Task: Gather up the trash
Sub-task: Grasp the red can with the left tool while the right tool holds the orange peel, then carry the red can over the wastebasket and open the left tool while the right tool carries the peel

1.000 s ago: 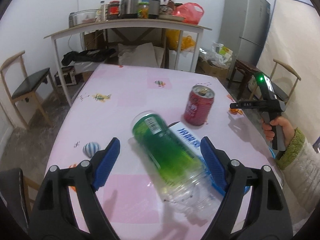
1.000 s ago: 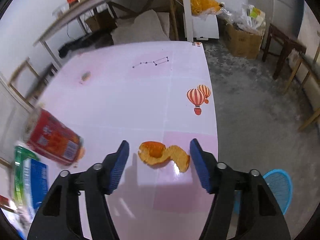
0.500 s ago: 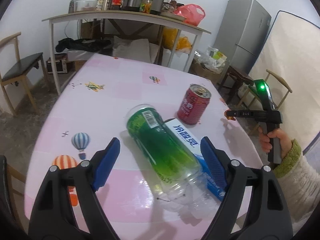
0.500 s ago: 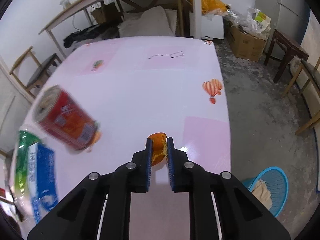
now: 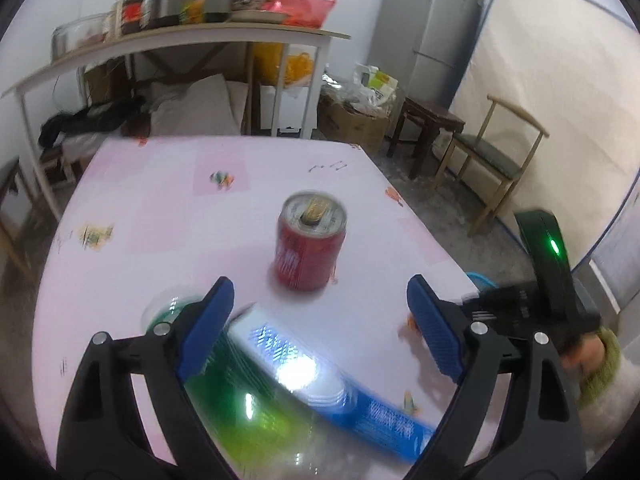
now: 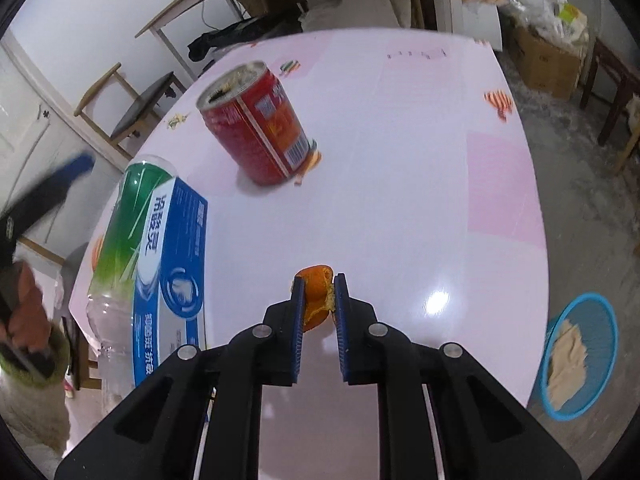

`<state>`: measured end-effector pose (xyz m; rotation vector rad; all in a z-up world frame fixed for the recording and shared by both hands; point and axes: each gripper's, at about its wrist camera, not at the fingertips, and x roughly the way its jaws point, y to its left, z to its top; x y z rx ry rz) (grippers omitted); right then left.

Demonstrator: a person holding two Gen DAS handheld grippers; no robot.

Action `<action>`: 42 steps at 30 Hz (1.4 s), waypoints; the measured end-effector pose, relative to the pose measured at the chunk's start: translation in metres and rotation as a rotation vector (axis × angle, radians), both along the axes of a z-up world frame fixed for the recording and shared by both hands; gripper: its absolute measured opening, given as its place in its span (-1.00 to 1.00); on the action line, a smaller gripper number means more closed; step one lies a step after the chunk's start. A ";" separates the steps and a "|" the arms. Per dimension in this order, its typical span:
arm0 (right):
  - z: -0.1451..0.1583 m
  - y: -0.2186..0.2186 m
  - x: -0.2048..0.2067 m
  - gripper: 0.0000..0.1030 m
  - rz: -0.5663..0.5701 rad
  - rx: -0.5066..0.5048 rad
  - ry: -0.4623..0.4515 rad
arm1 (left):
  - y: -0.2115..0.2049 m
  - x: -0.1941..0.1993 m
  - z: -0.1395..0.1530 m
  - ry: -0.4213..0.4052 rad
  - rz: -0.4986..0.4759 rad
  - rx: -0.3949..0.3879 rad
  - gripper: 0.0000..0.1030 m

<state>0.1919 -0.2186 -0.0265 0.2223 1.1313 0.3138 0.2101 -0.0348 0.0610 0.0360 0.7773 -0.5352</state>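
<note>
Peel (image 6: pixel 316 300) is the piece in hand: the right gripper (image 6: pixel 317 312) has its blue pads pinched on a scrap of orange peel, held above the tabletop (image 6: pixel 400 160) near its right edge. The blue basket (image 6: pixel 580 352) sits on the floor off that edge, already holding some crumpled paper, so the next move is probably a carry over the edge and a release above the basket. The left gripper (image 5: pixel 320 332) is spread wide and its jaws are opening; nothing is between the pads. It points at the red can (image 5: pixel 310 248), upright mid-table. Below it, at the near edge, lie a green plastic bottle (image 6: pixel 120 216) and a blue box (image 6: pixel 180 260) side by side, touching. Nothing blocks the path to the basket.
</note>
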 end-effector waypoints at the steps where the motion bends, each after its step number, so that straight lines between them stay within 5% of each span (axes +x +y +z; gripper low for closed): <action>1: -0.001 -0.001 -0.002 -0.71 -0.007 0.009 0.004 | -0.009 0.008 -0.001 -0.006 -0.013 0.022 0.65; 5: -0.003 -0.010 -0.004 -0.71 -0.031 0.041 0.003 | -0.040 0.048 -0.015 0.025 -0.001 0.132 0.65; 13: -0.005 -0.016 -0.002 -0.71 -0.038 0.064 -0.001 | -0.067 0.091 -0.040 0.090 0.029 0.221 0.63; 21: -0.008 -0.026 -0.006 -0.71 -0.056 0.098 -0.001 | -0.078 0.098 -0.050 0.114 0.026 0.288 0.21; 29: -0.008 -0.034 -0.015 -0.71 -0.087 0.104 -0.002 | -0.077 0.088 -0.042 0.118 0.041 0.260 0.20; 42: -0.016 -0.030 -0.037 -0.60 -0.068 0.059 0.029 | -0.058 -0.003 -0.004 0.058 -0.035 0.159 0.20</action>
